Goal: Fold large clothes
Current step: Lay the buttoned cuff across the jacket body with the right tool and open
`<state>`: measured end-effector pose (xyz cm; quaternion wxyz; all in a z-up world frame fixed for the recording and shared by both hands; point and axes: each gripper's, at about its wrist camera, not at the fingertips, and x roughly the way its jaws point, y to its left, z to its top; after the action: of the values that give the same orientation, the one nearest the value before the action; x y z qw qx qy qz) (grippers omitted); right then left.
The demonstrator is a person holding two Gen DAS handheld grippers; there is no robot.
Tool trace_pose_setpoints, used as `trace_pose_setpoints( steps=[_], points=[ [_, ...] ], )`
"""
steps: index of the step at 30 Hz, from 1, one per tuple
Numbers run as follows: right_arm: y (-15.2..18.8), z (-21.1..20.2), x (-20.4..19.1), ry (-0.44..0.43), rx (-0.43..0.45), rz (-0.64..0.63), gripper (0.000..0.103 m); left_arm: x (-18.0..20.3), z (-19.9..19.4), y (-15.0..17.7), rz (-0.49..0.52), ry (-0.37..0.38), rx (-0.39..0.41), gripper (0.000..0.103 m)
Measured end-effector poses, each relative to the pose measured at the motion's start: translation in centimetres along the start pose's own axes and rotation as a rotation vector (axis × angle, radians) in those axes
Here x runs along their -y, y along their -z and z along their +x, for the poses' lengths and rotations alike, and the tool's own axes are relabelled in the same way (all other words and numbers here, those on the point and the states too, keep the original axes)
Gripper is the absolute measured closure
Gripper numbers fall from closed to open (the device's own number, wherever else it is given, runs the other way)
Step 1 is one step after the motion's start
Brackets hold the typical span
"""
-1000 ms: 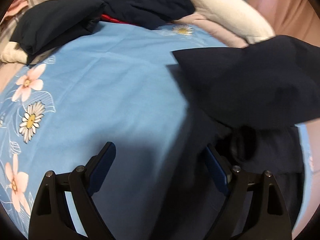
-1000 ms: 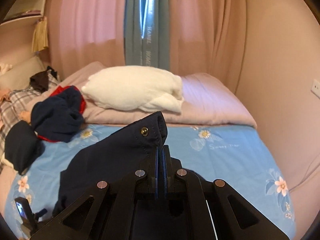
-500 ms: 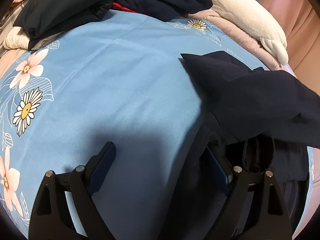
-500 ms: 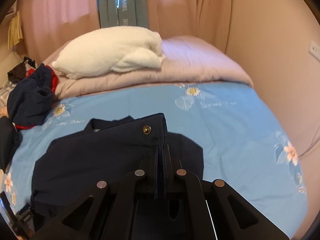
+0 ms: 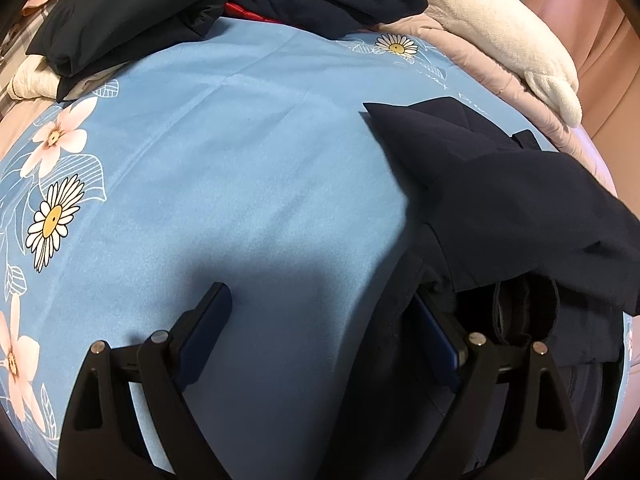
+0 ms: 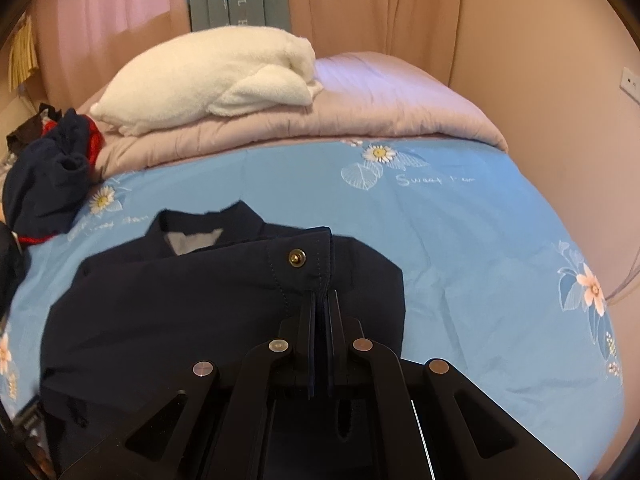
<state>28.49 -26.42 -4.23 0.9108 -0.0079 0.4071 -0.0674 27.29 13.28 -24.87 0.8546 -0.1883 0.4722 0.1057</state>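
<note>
Just one navy jacket, two tools.

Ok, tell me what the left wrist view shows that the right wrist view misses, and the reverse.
Only the left wrist view shows the left gripper, open over the blue floral sheet, and a folded dark garment at the bed's far edge.

Only the right wrist view shows the right gripper shut on the navy jacket beside its snap button, plus the curtains.

Both show the jacket, sheet and white blanket.

A white blanket lies on a pink quilt before closed curtains.
</note>
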Motion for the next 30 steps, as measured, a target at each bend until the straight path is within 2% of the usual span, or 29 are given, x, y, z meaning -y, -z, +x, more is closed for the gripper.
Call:
trace_pose_setpoints(
  steps=[9,16,18,20,21,25,30],
  points=[
    [2.3,3.9,0.6,0.027,-0.081,0.018,0.100,0.0,0.0,-0.1,0.011,-0.002,0.001,0.013],
    [3.4,5.5,0.6,0.055,-0.132,0.006,0.100,0.3,-1.4,-0.2,-0.014,0.051,-0.004,0.018],
    [3.5,5.0,1.0,0.032,-0.137,0.027,0.094,0.9,-2.1,-0.2,-0.003,0.056,0.012,0.020],
    [3.5,4.2,1.6,0.018,-0.124,0.041,0.066,1.6,-2.9,-0.3,0.017,0.077,0.036,0.020],
    [3.5,3.7,1.8,0.010,-0.111,0.046,0.060,1.9,-3.0,-0.3,0.023,0.084,0.040,0.020],
    [4.1,1.3,3.2,-0.013,-0.073,0.060,0.058,3.0,-2.5,-0.5,0.063,0.092,0.044,0.020],
    [5.9,0.2,5.0,-0.092,-0.087,0.113,0.058,3.0,-0.9,-0.2,0.054,0.090,0.015,0.028]
  ],
)
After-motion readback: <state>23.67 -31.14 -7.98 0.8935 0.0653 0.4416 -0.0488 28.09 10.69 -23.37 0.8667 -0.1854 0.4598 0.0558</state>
